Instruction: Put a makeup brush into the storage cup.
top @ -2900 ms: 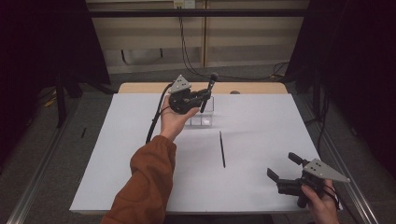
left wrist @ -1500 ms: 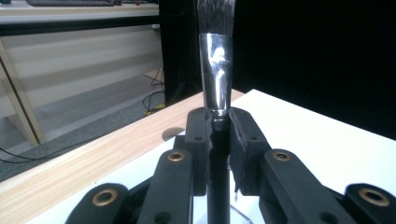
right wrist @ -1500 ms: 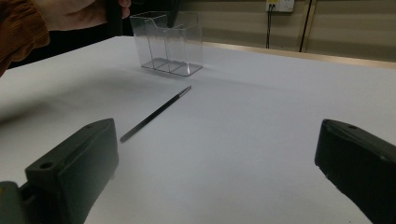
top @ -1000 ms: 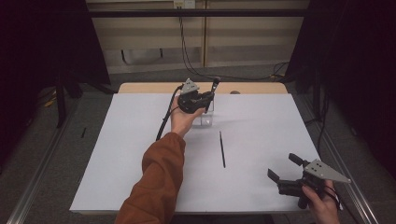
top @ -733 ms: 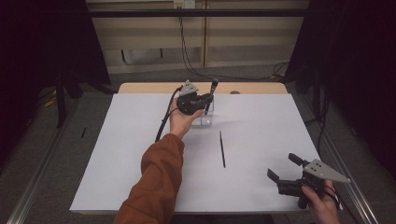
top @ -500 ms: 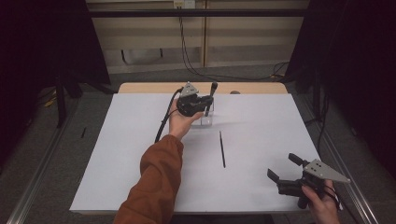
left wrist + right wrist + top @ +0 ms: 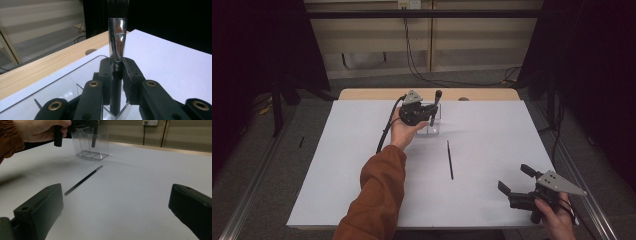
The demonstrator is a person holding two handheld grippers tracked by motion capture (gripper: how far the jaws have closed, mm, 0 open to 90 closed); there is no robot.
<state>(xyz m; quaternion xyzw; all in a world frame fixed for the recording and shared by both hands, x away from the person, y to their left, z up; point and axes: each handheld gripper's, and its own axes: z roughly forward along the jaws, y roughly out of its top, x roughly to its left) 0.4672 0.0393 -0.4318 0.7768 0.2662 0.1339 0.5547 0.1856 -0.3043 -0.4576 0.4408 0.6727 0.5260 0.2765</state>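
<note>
My left gripper (image 7: 430, 113) is shut on a makeup brush (image 7: 436, 101) with a black handle, silver ferrule (image 7: 117, 41) and dark bristles. It holds the brush upright over a clear acrylic organizer box (image 7: 436, 127) at the far middle of the white table. The handle's lower end (image 7: 94, 139) reaches down inside a compartment of the box (image 7: 101, 146). In the left gripper view the pads (image 7: 130, 75) clamp the handle just below the ferrule. A thin black stick (image 7: 450, 160) lies flat in the middle of the table. My right gripper (image 7: 512, 178) rests open at the near right, with nothing between its fingers.
A white sheet (image 7: 337, 165) covers the table, with a strip of bare wood (image 7: 482, 94) along the far edge. A sleeved forearm (image 7: 377, 195) crosses the left middle. Cables (image 7: 417, 65) hang on the wall behind, and dark floor lies beyond both sides.
Since the earliest frame the left gripper has shifted slightly right over the box and the brush stands more upright. Over the last second nothing visibly moved. The right gripper stayed put.
</note>
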